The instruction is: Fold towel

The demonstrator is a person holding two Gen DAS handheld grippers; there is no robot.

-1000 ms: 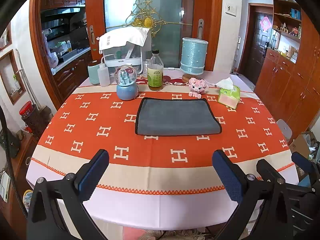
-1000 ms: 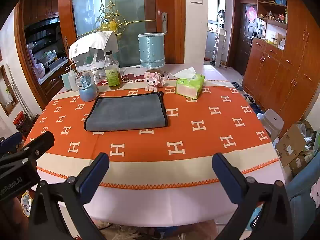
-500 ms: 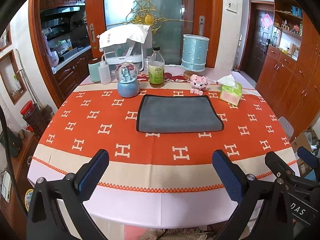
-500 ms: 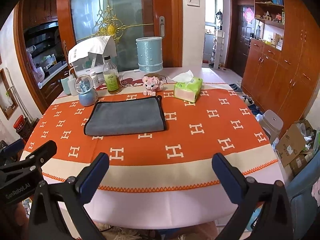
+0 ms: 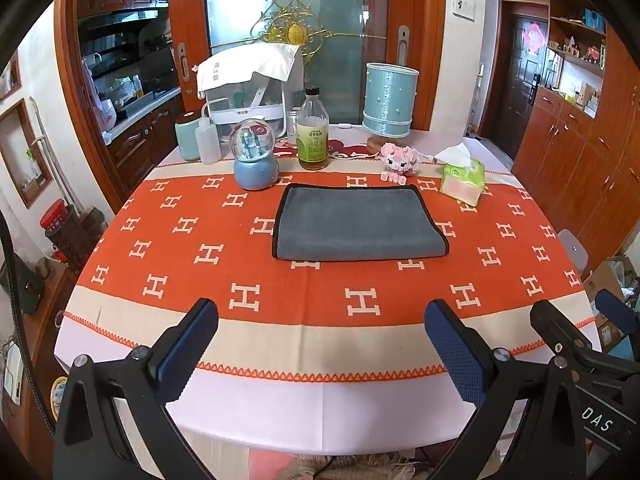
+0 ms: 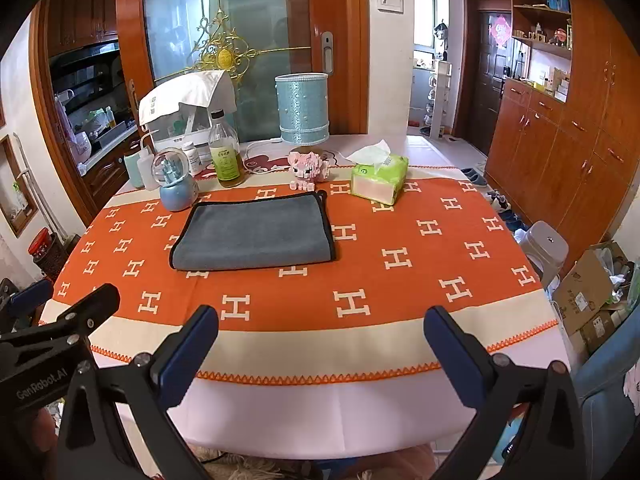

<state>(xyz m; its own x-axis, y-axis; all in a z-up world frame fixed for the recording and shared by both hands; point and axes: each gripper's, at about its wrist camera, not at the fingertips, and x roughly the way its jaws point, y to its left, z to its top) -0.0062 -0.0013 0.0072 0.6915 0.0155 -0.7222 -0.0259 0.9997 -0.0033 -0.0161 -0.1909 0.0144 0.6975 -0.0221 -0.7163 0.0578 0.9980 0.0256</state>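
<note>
Grey towel [image 5: 356, 224] lay flat mid-table, black-edged rectangle possibly folded already, kept short of the globe [image 5: 255, 160] and tissues [image 5: 462, 184]; left gripper [image 5: 320, 352] and right gripper [image 6: 320, 352] gaped empty at the near edge, well apart.

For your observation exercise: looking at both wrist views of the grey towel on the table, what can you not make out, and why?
- Grey towel: how many layers lie folded, either view; only the top face shows.
- Bottle label text: too small, both views.
- Contents under the white cloth: draped over the container.
- Left gripper and right gripper: the holding hands are cut off by the bottom edges.
</note>
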